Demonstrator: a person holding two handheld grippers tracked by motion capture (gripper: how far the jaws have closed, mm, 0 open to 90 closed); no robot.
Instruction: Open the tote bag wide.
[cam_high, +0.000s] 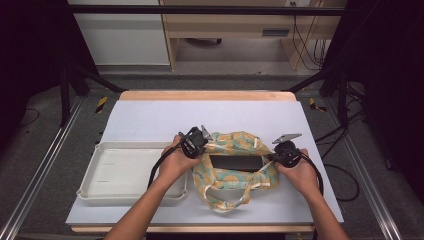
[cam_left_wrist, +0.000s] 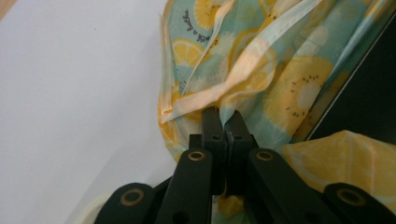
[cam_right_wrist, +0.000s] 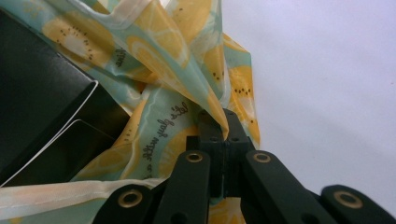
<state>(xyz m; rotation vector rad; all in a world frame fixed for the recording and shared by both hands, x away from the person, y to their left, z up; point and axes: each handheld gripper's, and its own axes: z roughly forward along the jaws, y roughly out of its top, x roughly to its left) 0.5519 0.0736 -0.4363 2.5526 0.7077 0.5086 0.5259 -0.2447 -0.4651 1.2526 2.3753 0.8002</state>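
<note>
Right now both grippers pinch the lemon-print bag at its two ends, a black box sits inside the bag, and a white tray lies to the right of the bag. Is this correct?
Not quite. The tray lies to the left of the bag, as the high view shows. The rest holds: the left gripper and the right gripper pinch the bag at its two ends, and the black box sits inside it.

The high view looks forward and down from above the person's side onto the whole table (cam_high: 150, 117), far enough off to take in the floor beyond. Each gripper view rides low and close behind its own black jaws, facing the lemon-print bag (cam_high: 235, 142) from opposite ends. All three share that bag (cam_left_wrist: 280, 88) (cam_right_wrist: 163, 56) and, probably, the same black box (cam_high: 235, 162) inside it.
</note>
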